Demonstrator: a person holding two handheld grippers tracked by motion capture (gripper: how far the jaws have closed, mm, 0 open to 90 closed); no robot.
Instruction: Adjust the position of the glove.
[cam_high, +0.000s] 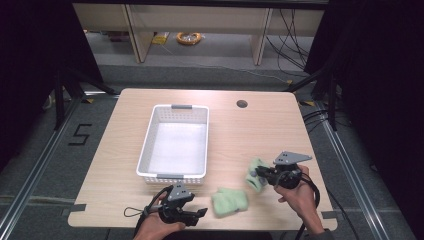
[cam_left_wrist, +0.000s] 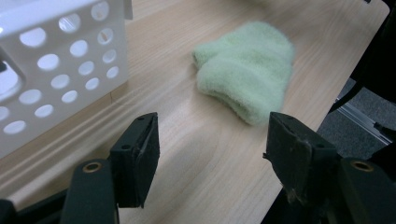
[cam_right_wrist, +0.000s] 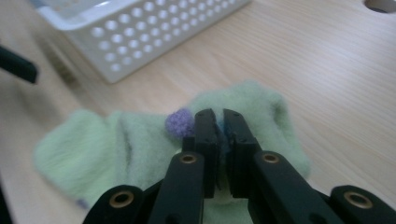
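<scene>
Two pale green fuzzy socks are on the wooden table (cam_high: 250, 130). One sock (cam_high: 229, 201) (cam_left_wrist: 245, 70) lies flat near the front edge, just ahead of my left gripper (cam_high: 201, 213) (cam_left_wrist: 210, 140), whose jaws stand open with nothing between them. My right gripper (cam_high: 258, 173) (cam_right_wrist: 221, 135) is shut on the other sock (cam_high: 255, 174) (cam_right_wrist: 140, 149), pinching its fabric beside a small purple pompom (cam_right_wrist: 179, 122). That sock is at the right of the table, bunched around the jaws. Whether it is lifted off the wood I cannot tell.
A white perforated plastic basket (cam_high: 148, 145) (cam_left_wrist: 56, 70) (cam_right_wrist: 154, 32) stands empty in the middle-left of the table, just beyond the left gripper. A round cable hole (cam_high: 242, 104) is at the far right. The table's front edge lies close to both hands.
</scene>
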